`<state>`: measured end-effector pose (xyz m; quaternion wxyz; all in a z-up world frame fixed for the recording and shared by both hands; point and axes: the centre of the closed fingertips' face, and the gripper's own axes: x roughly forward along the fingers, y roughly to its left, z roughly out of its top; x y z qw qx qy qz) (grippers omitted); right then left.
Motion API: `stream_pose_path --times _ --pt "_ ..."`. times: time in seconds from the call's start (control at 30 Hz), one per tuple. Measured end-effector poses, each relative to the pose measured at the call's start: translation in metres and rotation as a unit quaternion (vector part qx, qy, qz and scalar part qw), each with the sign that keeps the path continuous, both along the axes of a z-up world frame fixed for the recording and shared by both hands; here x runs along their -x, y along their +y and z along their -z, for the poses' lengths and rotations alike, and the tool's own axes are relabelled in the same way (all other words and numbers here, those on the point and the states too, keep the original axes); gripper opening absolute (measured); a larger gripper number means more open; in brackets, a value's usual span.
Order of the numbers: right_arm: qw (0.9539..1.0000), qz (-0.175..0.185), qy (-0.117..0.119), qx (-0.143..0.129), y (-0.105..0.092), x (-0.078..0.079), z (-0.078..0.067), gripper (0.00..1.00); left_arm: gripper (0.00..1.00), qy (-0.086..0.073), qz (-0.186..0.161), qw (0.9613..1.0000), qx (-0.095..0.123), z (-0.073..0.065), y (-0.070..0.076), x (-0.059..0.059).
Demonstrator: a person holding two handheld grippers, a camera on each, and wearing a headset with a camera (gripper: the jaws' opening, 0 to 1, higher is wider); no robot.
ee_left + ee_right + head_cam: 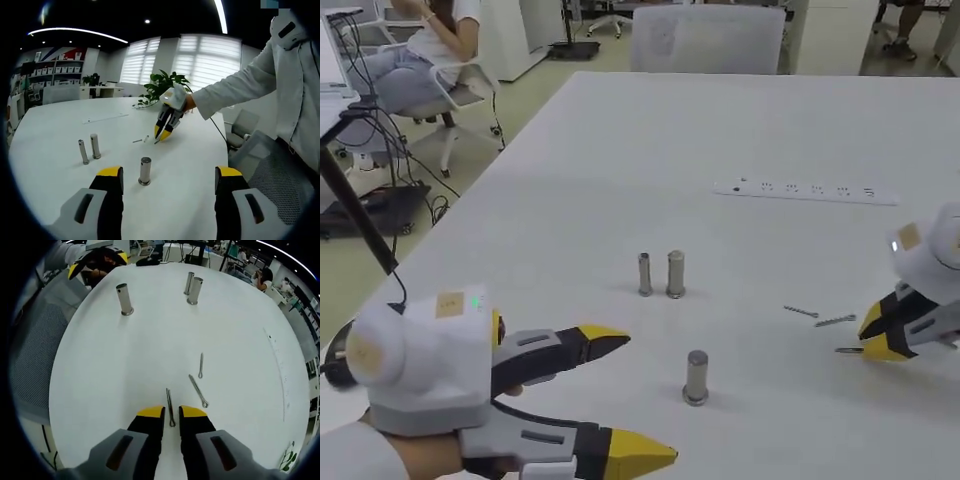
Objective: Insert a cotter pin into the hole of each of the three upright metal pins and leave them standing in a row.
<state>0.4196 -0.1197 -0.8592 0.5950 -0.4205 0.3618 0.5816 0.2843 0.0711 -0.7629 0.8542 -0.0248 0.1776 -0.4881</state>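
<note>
White tabletop (620,160): left gripper (648,399) gapes wide over the near edge; right gripper (171,412) holds its jaws narrowly apart. Three metal pins (675,273) stand upright mid-tabletop. Toward the right edge lie three cotter pins (835,321), one between the right jaws.

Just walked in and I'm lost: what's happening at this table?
A person is working at a white table with a gripper in each hand. The right gripper has its jaws set narrowly either side of one cotter pin lying flat; two more cotter pins lie just beyond it. The left gripper is wide open, facing a lone upright metal pin. Two other metal pins stand close together farther off. None has a cotter pin in it yet.
</note>
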Motion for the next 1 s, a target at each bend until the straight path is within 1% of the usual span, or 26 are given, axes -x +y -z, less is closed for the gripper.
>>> stream_pose_path --times 0.2,0.47,0.7,0.8,0.9,1.0 --pt "0.9997 -0.019 0.002 0.018 -0.0007 0.0031 0.0053 0.12 0.74 0.0 -0.001 1.0 0.002 0.0 0.0001 -0.0001" --pt "0.9995 -0.024 0.006 0.021 -0.0007 0.0034 0.0067 0.1 0.74 -0.002 -0.003 1.0 0.002 -0.001 0.0004 0.0002" --pt "0.9994 -0.025 0.008 0.024 -0.0021 0.0027 0.007 0.1 0.73 -0.002 -0.002 1.0 0.003 -0.0014 -0.0001 0.0005" --pt "0.9991 -0.031 0.003 0.029 -0.0021 0.0017 0.0073 0.06 0.73 -0.002 -0.003 1.0 0.004 -0.0016 -0.0002 0.0004" --pt "0.9992 -0.027 0.007 0.03 -0.001 0.0011 0.0073 0.06 0.73 -0.003 -0.003 1.0 0.004 -0.0021 -0.0005 0.0001" --pt "0.9992 -0.026 0.005 0.031 -0.0012 0.0014 0.007 0.05 0.73 -0.004 -0.003 1.0 0.005 -0.0028 -0.0006 -0.0002"
